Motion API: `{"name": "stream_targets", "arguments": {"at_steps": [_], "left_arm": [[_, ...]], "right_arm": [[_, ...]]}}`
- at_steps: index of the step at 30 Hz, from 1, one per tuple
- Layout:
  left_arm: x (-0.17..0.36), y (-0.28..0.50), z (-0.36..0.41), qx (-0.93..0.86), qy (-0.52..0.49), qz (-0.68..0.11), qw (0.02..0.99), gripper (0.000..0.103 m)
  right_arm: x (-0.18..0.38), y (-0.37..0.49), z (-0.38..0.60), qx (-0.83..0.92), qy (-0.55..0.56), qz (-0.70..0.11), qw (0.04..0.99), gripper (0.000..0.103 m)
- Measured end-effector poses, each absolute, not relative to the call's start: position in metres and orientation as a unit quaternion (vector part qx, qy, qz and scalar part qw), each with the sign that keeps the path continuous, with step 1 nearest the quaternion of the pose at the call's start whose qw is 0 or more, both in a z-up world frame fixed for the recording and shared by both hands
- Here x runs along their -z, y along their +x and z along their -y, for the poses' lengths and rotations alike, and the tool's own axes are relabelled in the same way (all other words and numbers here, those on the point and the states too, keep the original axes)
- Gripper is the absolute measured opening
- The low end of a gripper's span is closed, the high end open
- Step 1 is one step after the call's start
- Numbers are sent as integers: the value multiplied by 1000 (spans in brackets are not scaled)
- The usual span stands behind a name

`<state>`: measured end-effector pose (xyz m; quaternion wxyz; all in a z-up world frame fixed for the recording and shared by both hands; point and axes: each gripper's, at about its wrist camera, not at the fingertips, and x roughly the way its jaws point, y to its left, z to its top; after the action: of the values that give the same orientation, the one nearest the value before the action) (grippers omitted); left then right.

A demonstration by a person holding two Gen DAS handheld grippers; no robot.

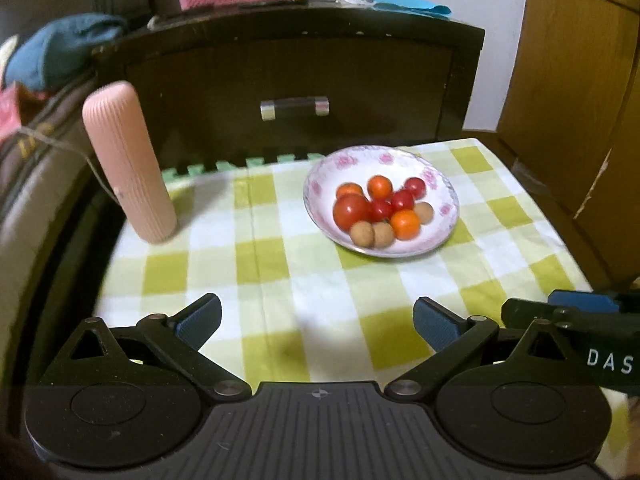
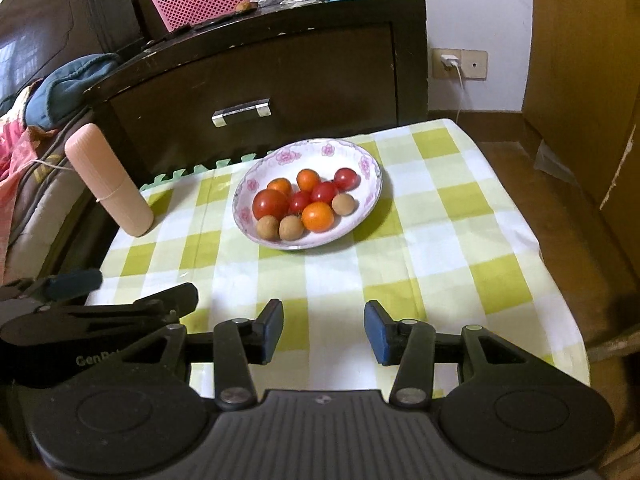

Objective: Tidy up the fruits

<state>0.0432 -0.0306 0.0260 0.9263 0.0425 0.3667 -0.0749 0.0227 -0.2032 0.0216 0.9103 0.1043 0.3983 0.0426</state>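
One floral-rimmed bowl [image 2: 362, 158] is set on the green-and-white checked cloth [image 2: 440, 240], towards its far side, and all ten fruits are held in it. Four red tomatoes are counted, the large tomato [image 2: 270, 204] at the left and three small ones behind and beside it. Three orange fruits are seen, the nearest orange fruit [image 2: 317, 216] lying at the front. Three brown longans [image 2: 267, 227] are placed along the front and right. One pink ribbed cylinder [image 2: 109, 182] is stood tilted at the cloth's left edge. The left gripper [image 1: 316, 322] is spread wide and nothing is held; the right gripper [image 2: 324, 332] is parted less widely, likewise empty.
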Motion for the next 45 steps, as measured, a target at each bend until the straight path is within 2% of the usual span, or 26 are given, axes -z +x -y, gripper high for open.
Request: {"name": "stream_targets", "arguments": {"at_steps": [17, 31, 45], "left_arm": [[-26, -7, 20, 63, 54, -354, 931, 102], [-8, -30, 16, 60, 62, -404, 911, 99], [-5, -33, 20, 54, 80, -413, 906, 98]], "right_arm": [[-20, -28, 189, -60, 103, -397, 910, 43], [-2, -54, 181, -65, 88, -426, 898, 44], [4, -59, 180, -62, 85, -437, 893, 44]]}}
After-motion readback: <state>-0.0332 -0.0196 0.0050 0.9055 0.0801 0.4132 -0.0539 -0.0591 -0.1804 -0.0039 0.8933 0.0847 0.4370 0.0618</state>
